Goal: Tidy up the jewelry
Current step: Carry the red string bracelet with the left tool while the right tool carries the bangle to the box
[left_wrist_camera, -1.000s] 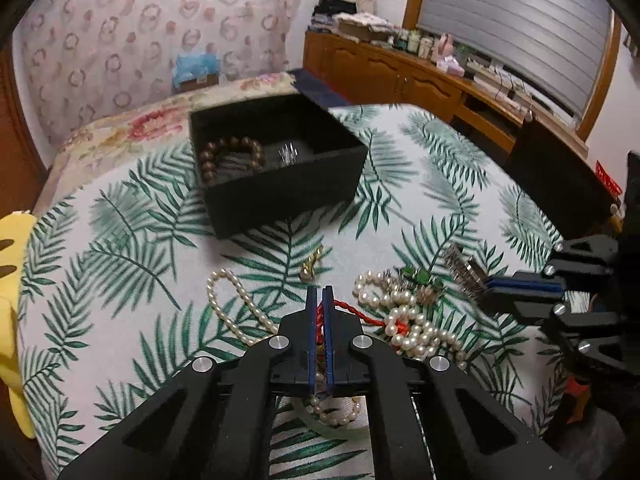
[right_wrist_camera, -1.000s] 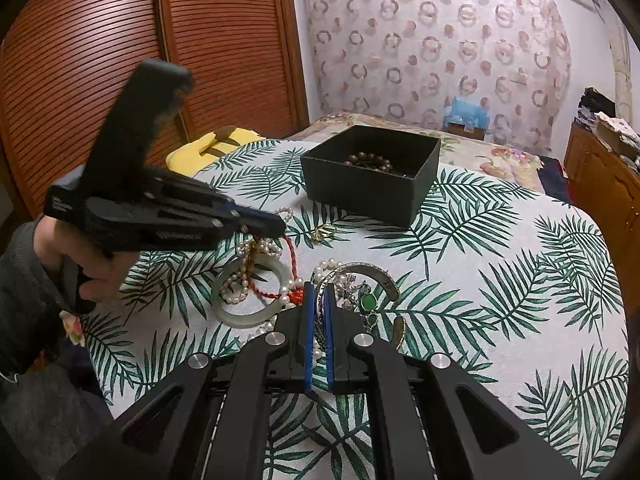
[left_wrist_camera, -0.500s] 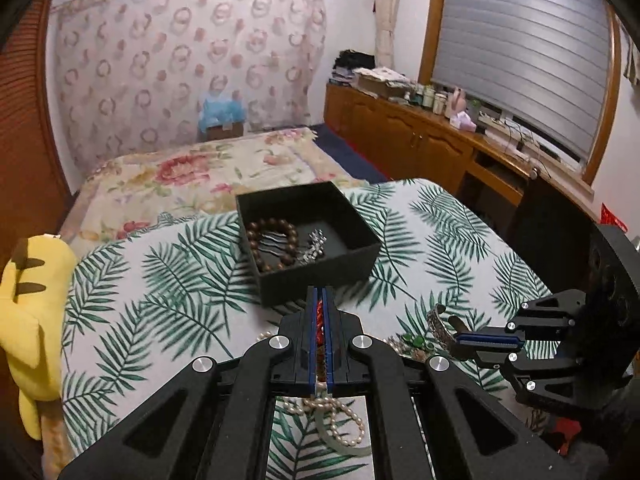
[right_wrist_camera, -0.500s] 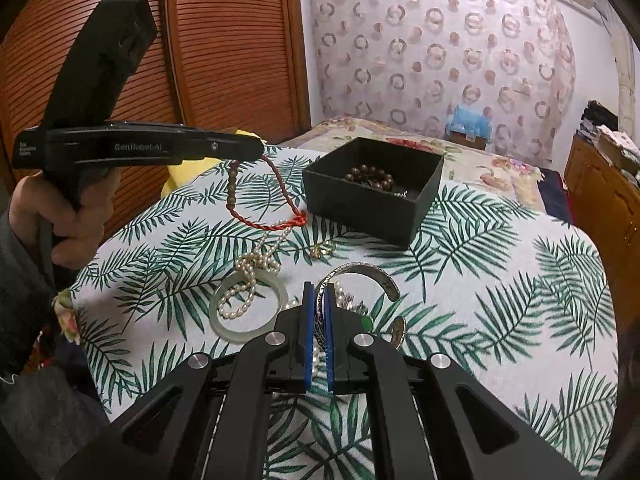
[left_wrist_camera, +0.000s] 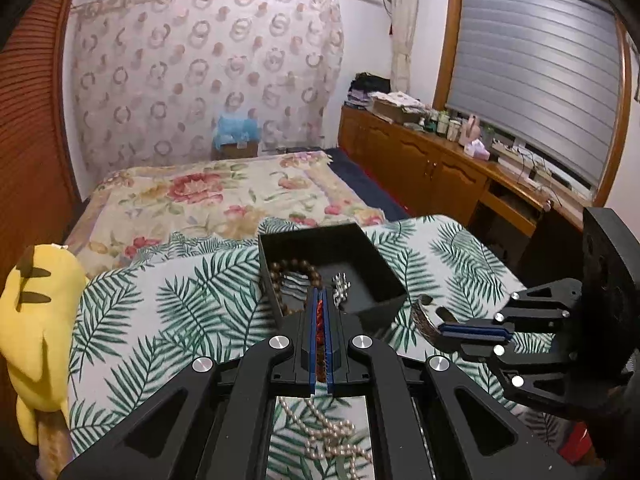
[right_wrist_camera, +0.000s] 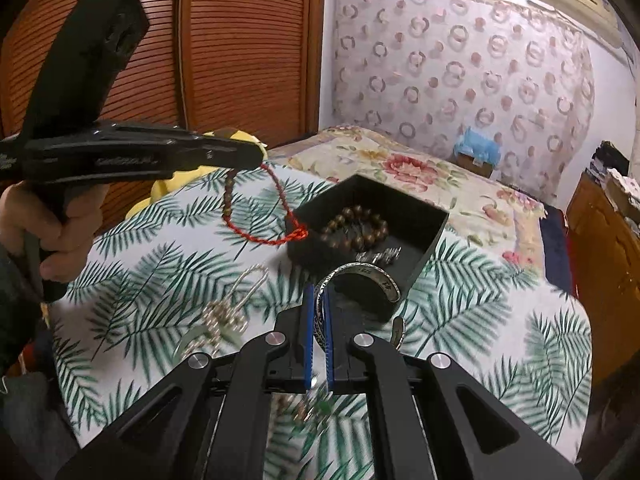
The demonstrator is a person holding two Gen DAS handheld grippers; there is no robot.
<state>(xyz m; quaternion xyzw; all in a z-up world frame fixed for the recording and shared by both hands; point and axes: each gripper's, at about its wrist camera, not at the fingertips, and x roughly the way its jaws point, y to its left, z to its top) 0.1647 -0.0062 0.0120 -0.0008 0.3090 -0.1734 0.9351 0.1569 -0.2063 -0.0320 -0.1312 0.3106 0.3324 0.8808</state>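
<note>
I've lifted both pieces off the worktop (right_wrist_camera: pixel 500 340): my left gripper (right_wrist_camera: pixel 256 158) pinches the red cord bracelet (right_wrist_camera: pixel 272 216), now dangling at 10 o'clock of the black box (right_wrist_camera: pixel 436 236), and my right gripper (right_wrist_camera: pixel 318 320) clamps the silver cuff (right_wrist_camera: pixel 360 276) just short of its near rim. Next, I reckon, both drop in beside the wooden beads (right_wrist_camera: pixel 356 226); the pearls (left_wrist_camera: pixel 328 436) still wait.

A yellow stuffed toy (left_wrist_camera: pixel 36 320) sits beside the leaf-print cloth (left_wrist_camera: pixel 168 320). Behind is a bed with a flowered blanket (left_wrist_camera: pixel 216 196). A wooden cabinet (left_wrist_camera: pixel 432 164) stands under the window blind (left_wrist_camera: pixel 536 72).
</note>
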